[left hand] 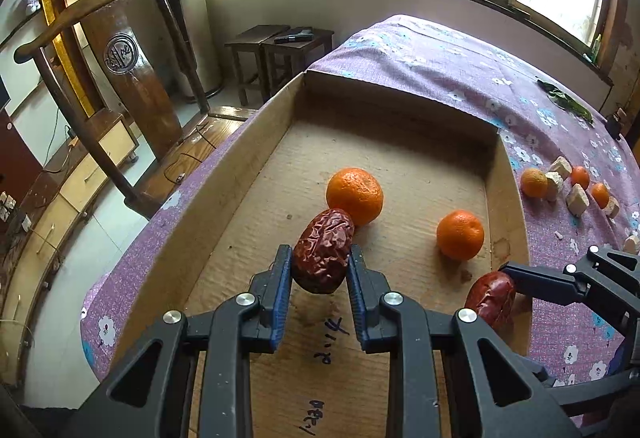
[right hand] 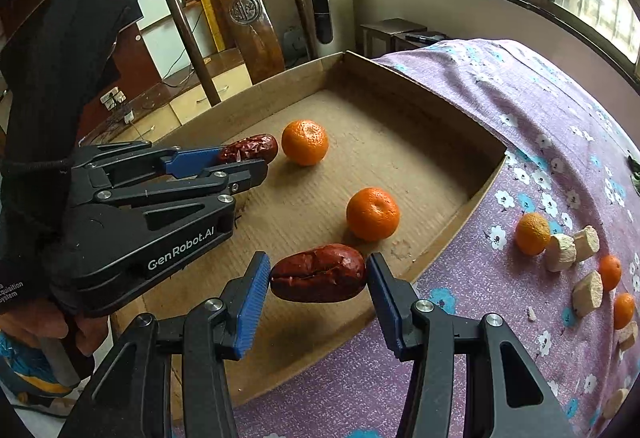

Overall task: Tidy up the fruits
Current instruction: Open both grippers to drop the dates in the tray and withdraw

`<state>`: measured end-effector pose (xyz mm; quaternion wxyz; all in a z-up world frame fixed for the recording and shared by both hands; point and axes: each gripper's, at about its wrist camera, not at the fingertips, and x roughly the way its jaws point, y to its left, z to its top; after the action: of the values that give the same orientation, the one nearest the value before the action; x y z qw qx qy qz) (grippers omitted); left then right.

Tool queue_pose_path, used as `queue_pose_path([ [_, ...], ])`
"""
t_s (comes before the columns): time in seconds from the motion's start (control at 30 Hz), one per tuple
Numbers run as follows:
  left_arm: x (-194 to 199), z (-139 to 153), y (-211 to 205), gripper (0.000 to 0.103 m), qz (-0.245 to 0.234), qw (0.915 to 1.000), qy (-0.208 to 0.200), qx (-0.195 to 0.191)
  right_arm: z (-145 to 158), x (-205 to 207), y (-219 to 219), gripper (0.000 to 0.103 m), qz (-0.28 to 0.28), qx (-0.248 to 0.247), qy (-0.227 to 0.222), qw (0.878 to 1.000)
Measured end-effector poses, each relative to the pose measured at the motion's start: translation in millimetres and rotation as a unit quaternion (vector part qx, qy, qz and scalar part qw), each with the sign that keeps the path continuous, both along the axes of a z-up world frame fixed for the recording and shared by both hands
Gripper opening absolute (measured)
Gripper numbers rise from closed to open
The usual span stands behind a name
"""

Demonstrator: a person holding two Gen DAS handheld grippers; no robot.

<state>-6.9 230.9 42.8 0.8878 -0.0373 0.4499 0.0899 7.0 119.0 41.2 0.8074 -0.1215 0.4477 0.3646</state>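
A shallow cardboard tray (left hand: 256, 141) (right hand: 452, 234) lies on the purple flowered cloth. Two tangerines (left hand: 354, 195) (left hand: 460, 234) sit inside it. My left gripper (left hand: 319, 258) is shut on a wrinkled red date (left hand: 323, 250) and holds it above the tray floor; it also shows in the right wrist view (right hand: 244, 157). My right gripper (right hand: 318, 274) is shut on a second red date (right hand: 319, 272) over the tray's near right edge; it shows in the left wrist view (left hand: 502, 284) too.
On the cloth right of the tray lie three small tangerines (right hand: 532, 233) (right hand: 610, 272) (right hand: 624, 310) and several pale beige chunks (right hand: 560, 252). A wooden chair (left hand: 132, 77) stands left of the table, stools (left hand: 280, 49) beyond it, windows behind.
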Motion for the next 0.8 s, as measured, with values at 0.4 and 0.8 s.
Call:
queue_pose_path([
  [0.4,-0.2,2.9,6.2,0.072,0.022,0.9996,0.006,-0.015,1.1,-5.8,5.0,0.073,0.001,0.007,-0.002,1.000],
  [0.8,-15.8,30.2,-18.7,0.086,0.003,0.9983,-0.039,-0.043,36.3,-19.8,-61.5,0.079,-0.055,0.061,-0.025,0.996],
])
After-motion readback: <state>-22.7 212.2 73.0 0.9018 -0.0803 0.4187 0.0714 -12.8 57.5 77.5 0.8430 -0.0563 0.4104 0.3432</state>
